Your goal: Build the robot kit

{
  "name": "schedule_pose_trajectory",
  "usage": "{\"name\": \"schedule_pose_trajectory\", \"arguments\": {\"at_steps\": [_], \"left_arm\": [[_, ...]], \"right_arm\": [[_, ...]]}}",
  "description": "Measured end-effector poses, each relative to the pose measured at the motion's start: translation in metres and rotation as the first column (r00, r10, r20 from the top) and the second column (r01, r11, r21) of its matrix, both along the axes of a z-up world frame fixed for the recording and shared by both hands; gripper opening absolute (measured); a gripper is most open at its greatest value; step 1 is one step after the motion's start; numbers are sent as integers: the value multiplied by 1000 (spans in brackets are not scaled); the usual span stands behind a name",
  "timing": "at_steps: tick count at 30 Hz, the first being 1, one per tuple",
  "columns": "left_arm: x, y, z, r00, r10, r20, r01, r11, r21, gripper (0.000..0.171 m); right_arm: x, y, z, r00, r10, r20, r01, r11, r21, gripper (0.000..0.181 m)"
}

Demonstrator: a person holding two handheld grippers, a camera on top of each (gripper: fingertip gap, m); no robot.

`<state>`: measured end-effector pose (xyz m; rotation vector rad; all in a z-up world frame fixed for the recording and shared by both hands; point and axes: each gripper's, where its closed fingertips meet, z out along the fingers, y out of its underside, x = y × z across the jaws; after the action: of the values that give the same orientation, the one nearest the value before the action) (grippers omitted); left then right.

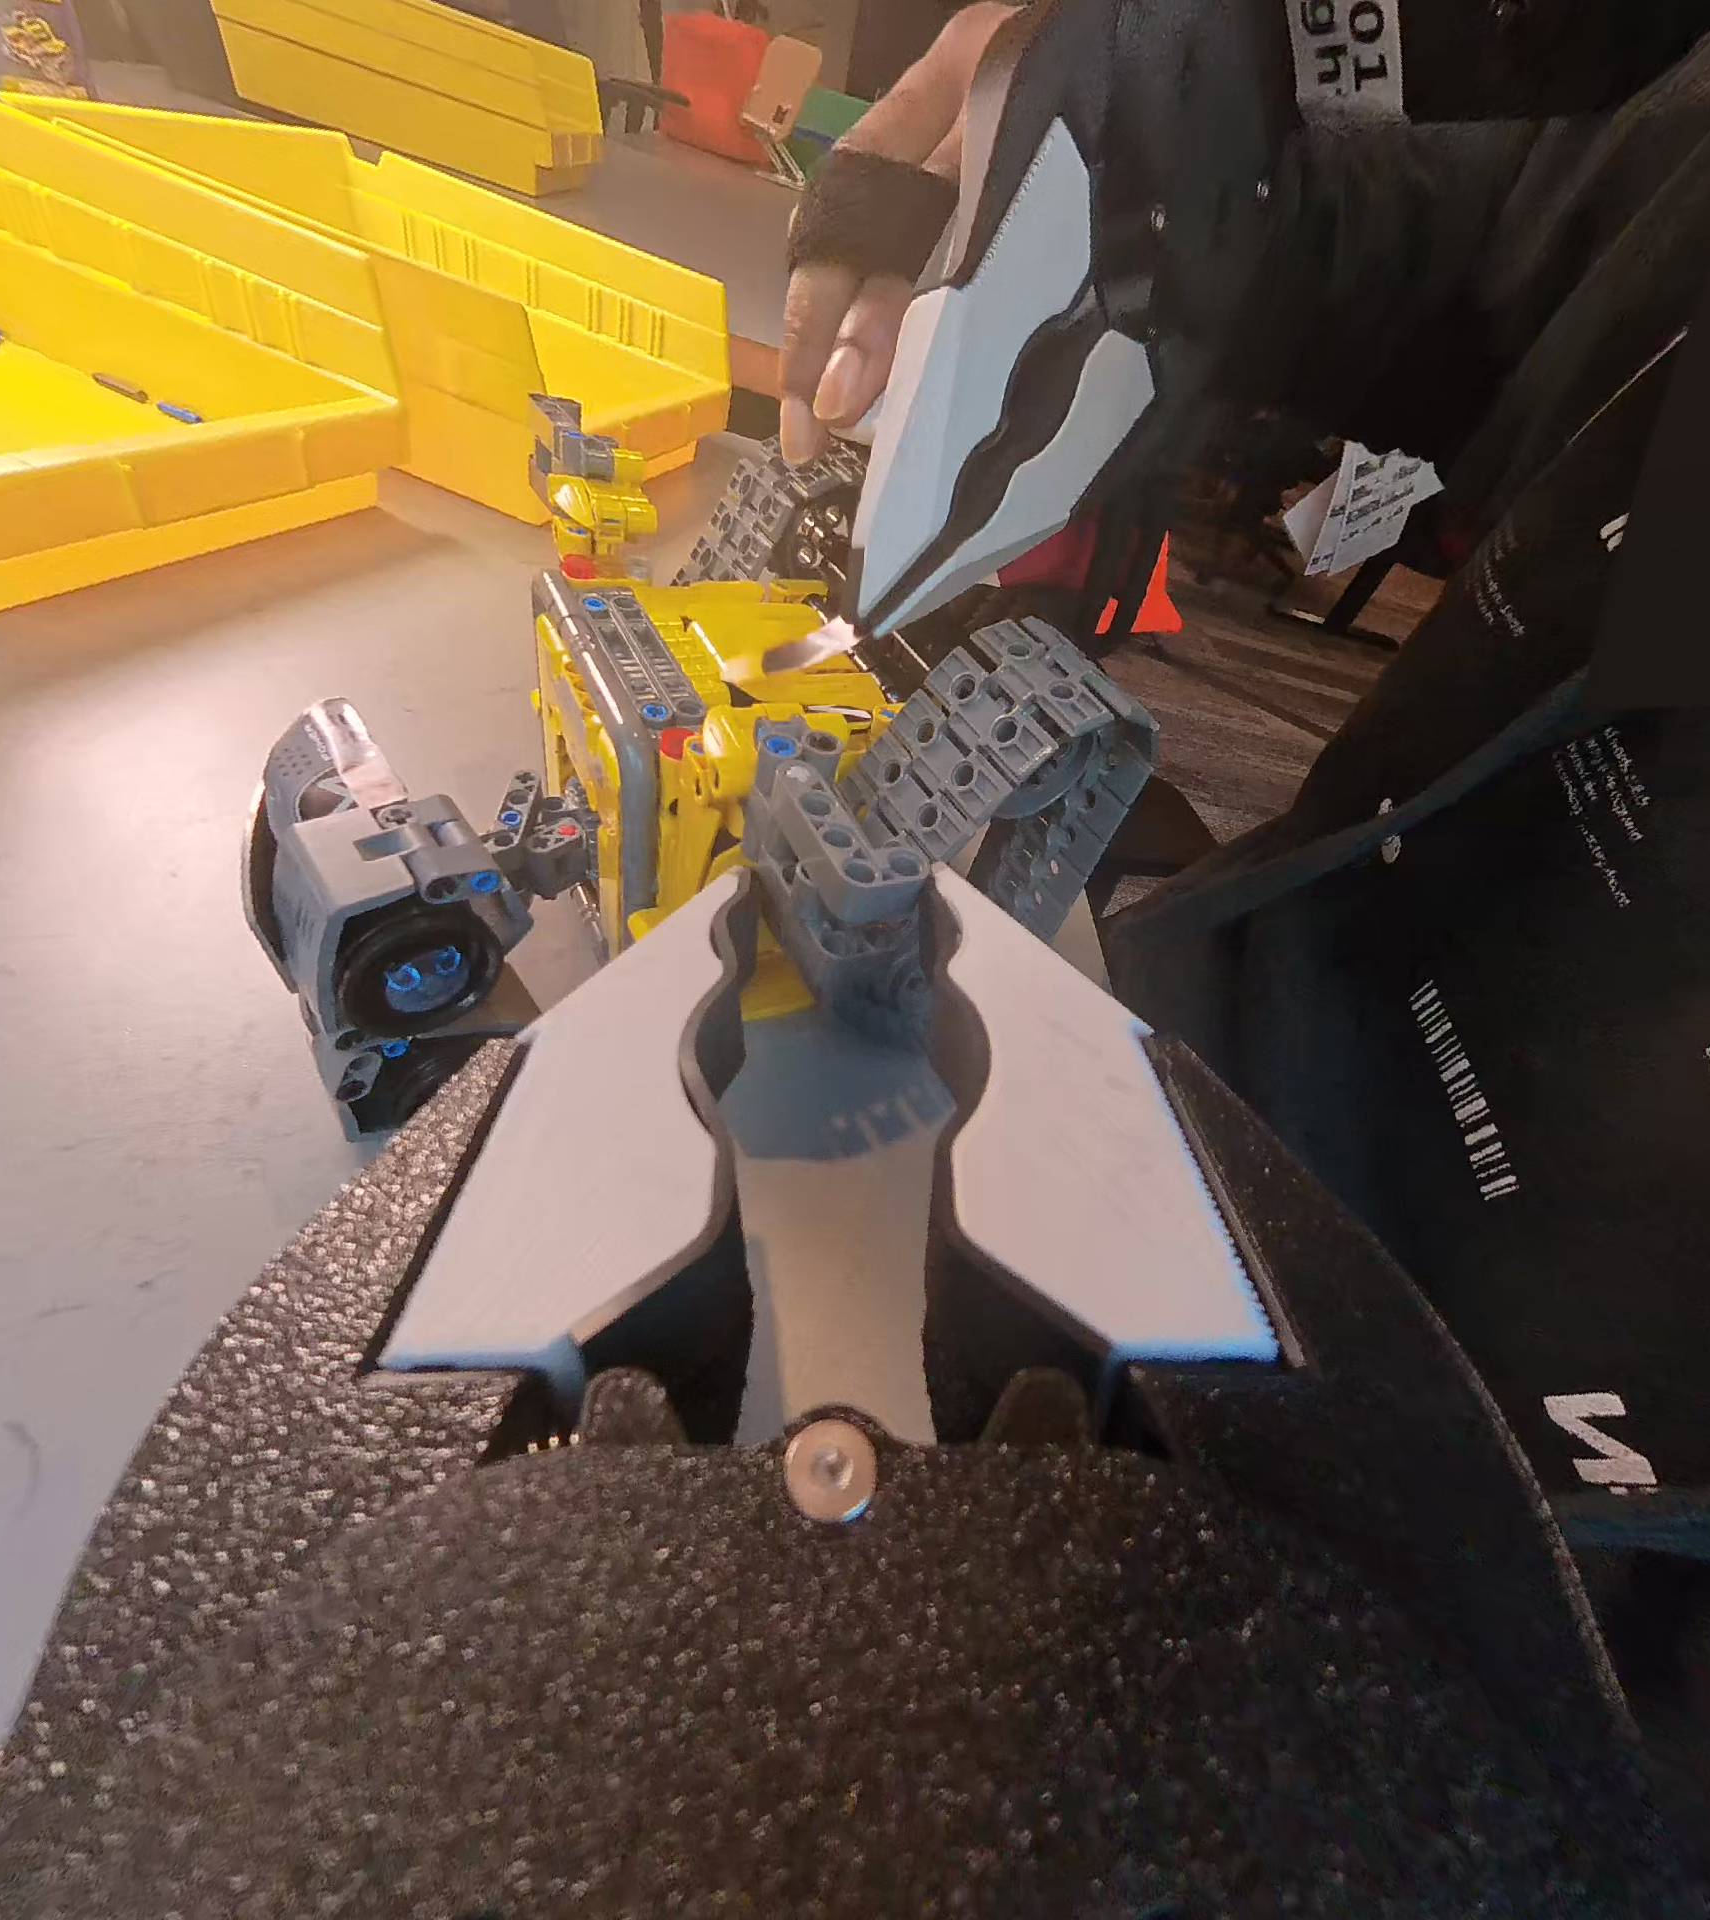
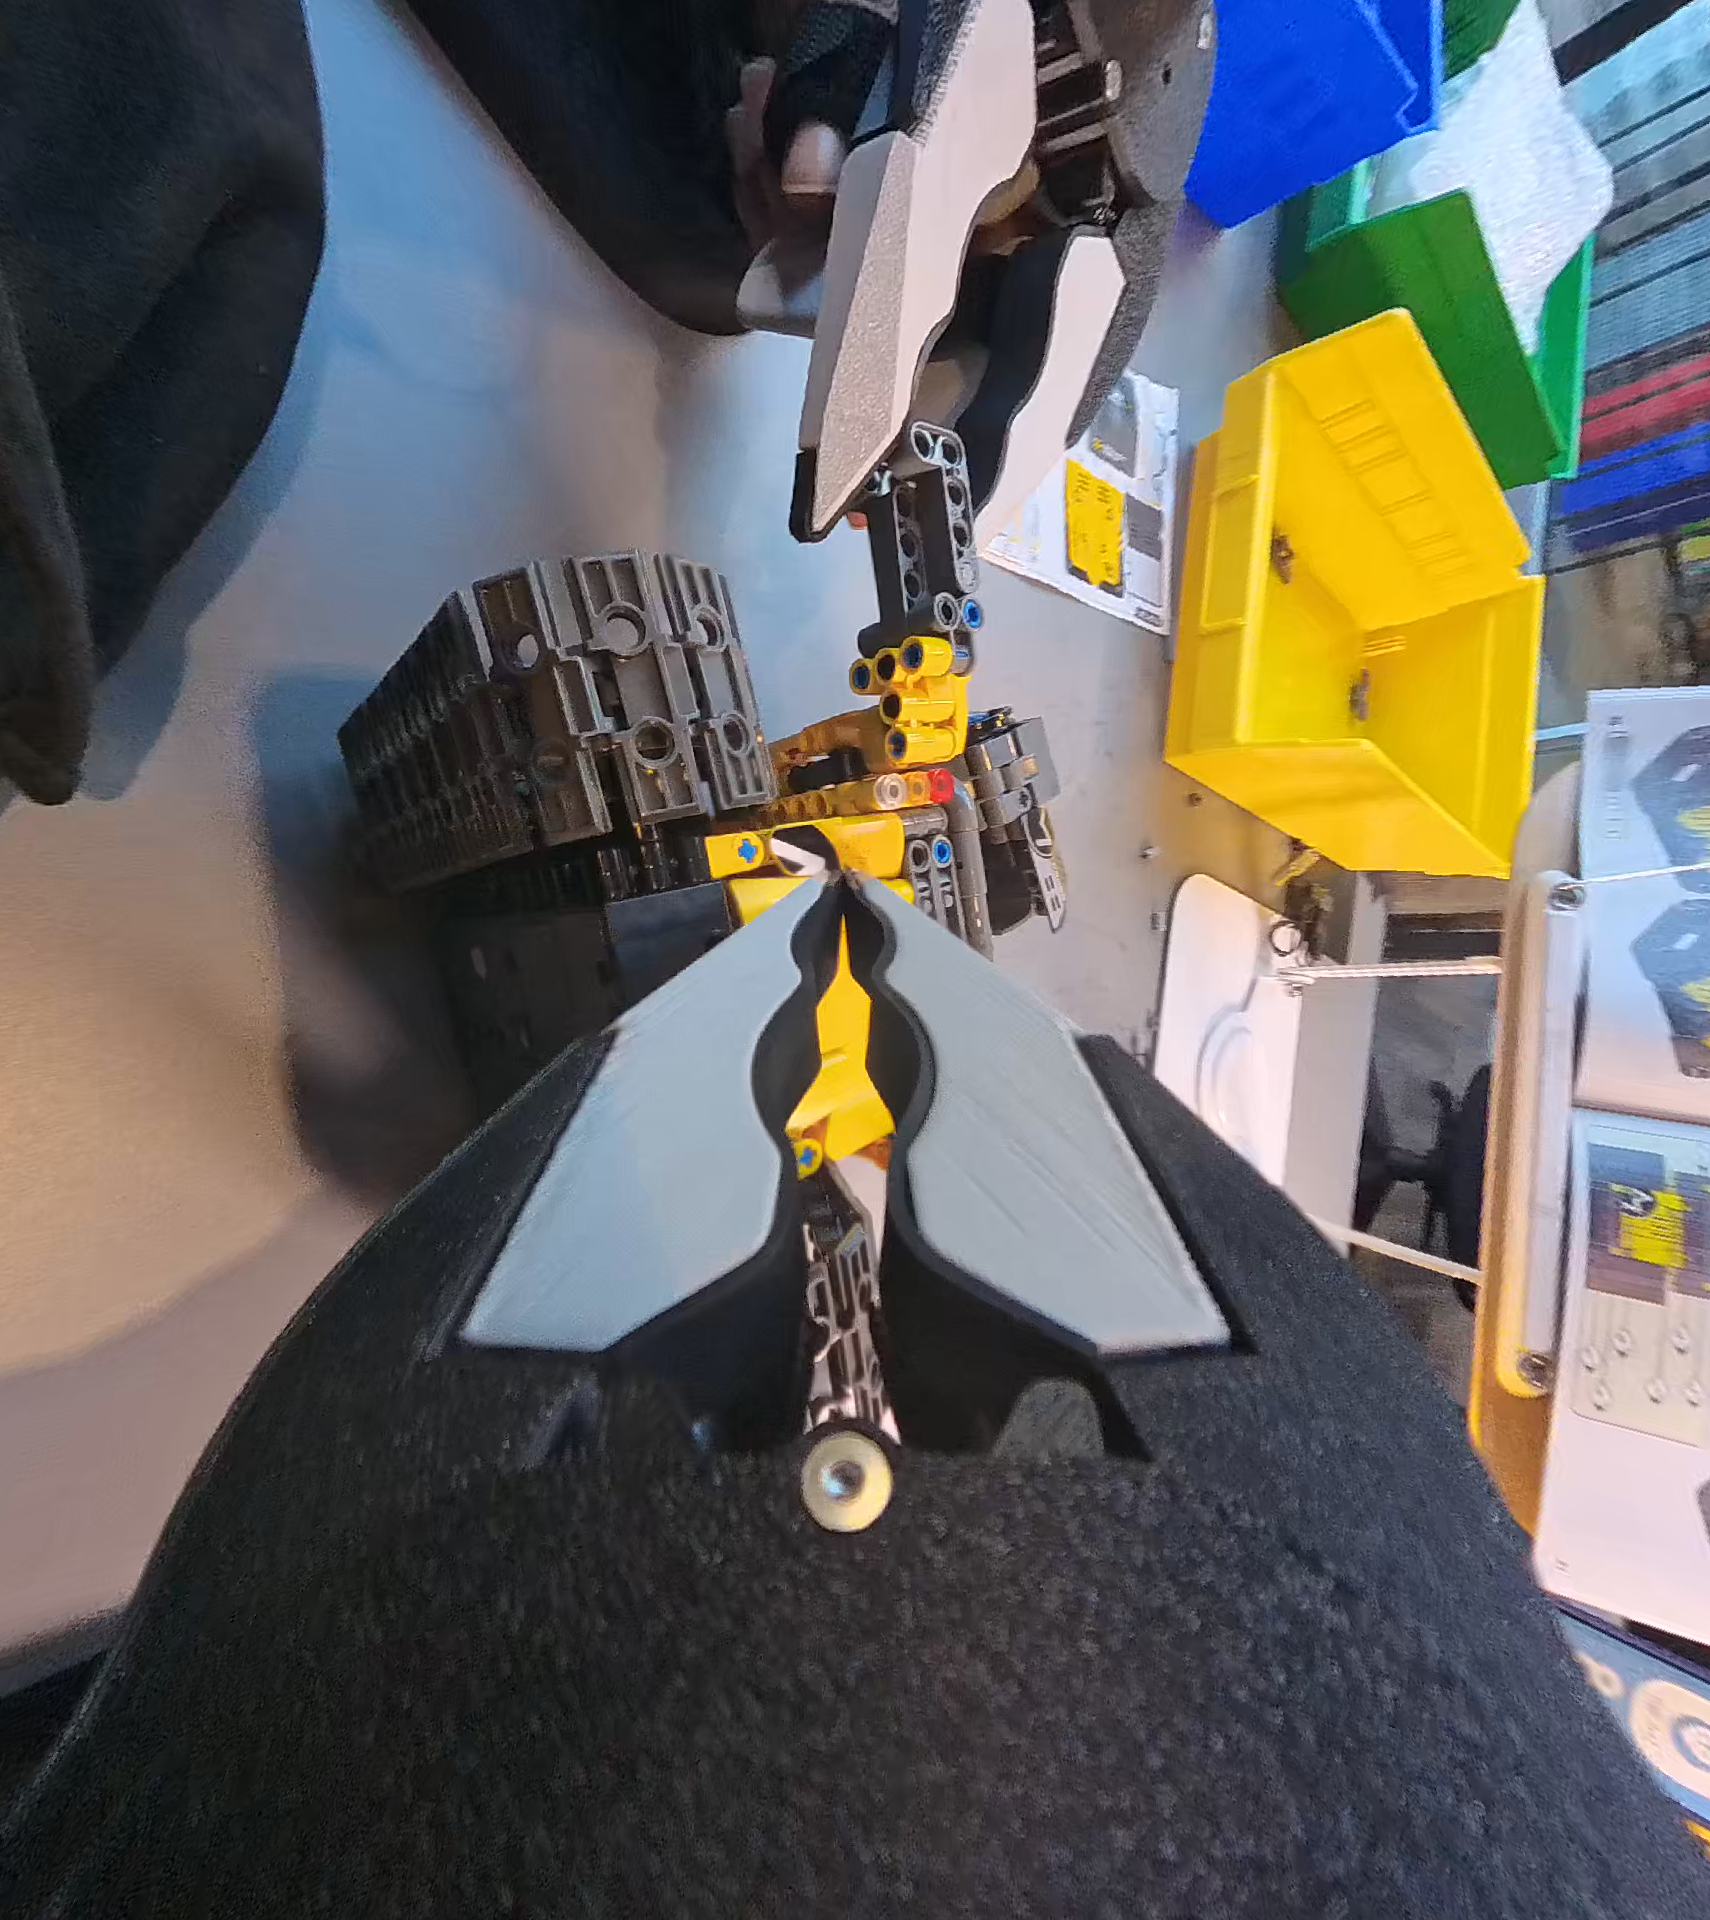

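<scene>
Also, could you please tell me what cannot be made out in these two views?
- Left wrist view: the grey beam has its lower end hidden inside the left tongs.
- Left wrist view: the pale strip pinched by the right tongs is blurred, so whether it sticks to the yellow model is unclear.
- Right wrist view: the model's near side is covered by the right tongs.
- Left wrist view: the small parts in the yellow tray are too small to identify.

Glossy plastic model (image 1: 664, 707), matt table (image 1: 103, 1039)
</scene>
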<state>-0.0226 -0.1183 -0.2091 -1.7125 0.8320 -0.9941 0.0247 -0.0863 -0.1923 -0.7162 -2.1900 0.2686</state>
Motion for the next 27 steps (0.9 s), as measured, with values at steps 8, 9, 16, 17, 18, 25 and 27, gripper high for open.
{"name": "schedule_pose_trajectory", "arguments": {"at_steps": [8, 9, 16, 17, 18, 25, 27], "left_arm": [[-1, 0, 0, 1000, 5, 12, -5, 1000, -13, 30], [-1, 0, 0, 1000, 5, 14, -5, 1000, -14, 29], [-2, 1, 0, 1000, 4, 19, -4, 1000, -21, 29], [-2, 1, 0, 1000, 4, 20, -4, 1000, -22, 29], [-2, 1, 0, 1000, 4, 21, -4, 1000, -22, 29], [-2, 1, 0, 1000, 3, 25, -2, 1000, -26, 29], [-2, 1, 0, 1000, 3, 26, -2, 1000, -27, 29]], "right_arm": [[3, -2, -6, 994, 17, 111, -6, 995, -98, 0], [3, -2, -6, 993, 21, 119, -8, 994, -107, 0], [4, -4, -9, 986, 52, 158, -31, 991, -130, 0], [4, -4, -9, 985, 53, 164, -30, 990, -135, 0], [4, -4, -9, 984, 56, 169, -32, 990, -139, 0], [6, -6, -12, 976, 75, 204, -43, 987, -156, 0], [6, -6, -12, 974, 78, 211, -45, 986, -158, 0]]}}
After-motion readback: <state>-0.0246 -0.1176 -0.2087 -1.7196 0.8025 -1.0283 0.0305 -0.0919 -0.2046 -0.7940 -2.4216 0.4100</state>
